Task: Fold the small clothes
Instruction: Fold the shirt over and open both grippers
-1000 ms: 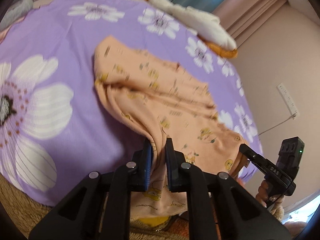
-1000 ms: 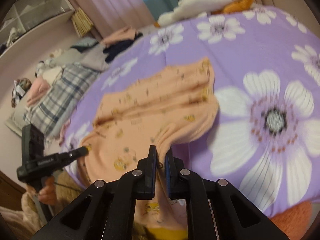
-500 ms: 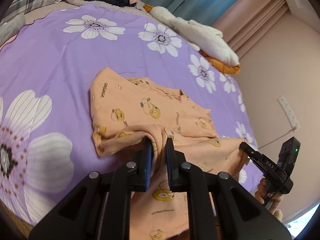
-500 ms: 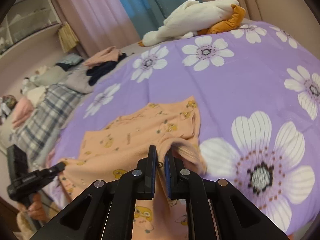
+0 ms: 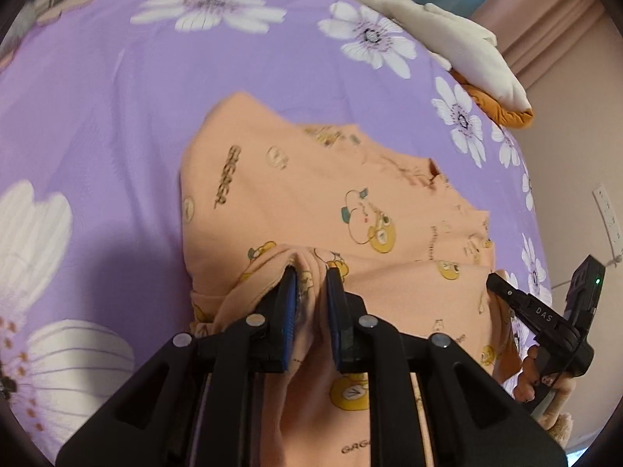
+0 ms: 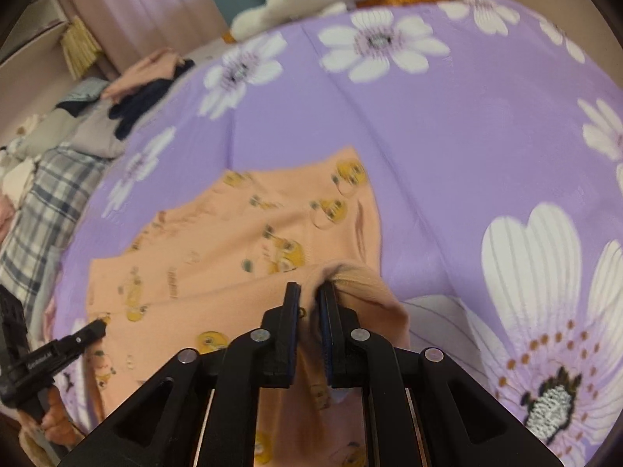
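Looking from the left wrist, the left gripper (image 5: 311,276) pinches a fold of the peach top (image 5: 350,202), which spreads forward over the purple bedspread (image 5: 97,97). From the right wrist, the right gripper (image 6: 308,292) clamps the opposite corner; open bedspread lies beyond the garment's far edge for folding forward.

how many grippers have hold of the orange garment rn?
2. The left gripper pinches a bunched fold of the orange garment on its left side; the right gripper pinches a fold at its right edge. Both folds are raised above the purple bedspread.
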